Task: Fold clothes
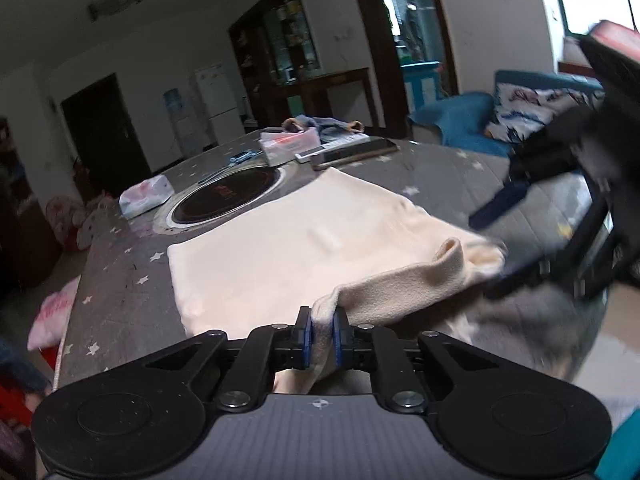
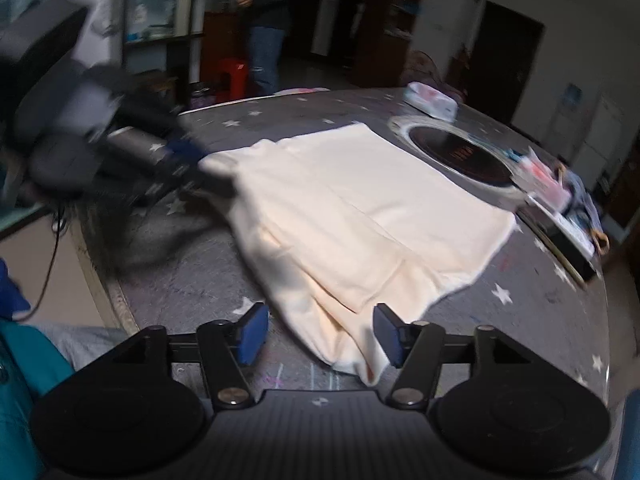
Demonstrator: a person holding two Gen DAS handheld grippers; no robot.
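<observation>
So the cream garment [image 1: 288, 248] is lying mostly flat on the grey starry counter [image 1: 116, 280], just near of the round burner plate [image 1: 228, 200]. Left claw [image 1: 322, 334] is clenched on a bunched bit of its near edge, pads pinching the cloth. Right claw [image 2: 322, 334] is released, jaws spread with the garment's near corner lying between them but not pinched. Fabric looks soft, light and fleecy, so it'll flop and drag rather than hold shape. I'd say grab at corners or hems, both sides, otherwise it just bunches up.
</observation>
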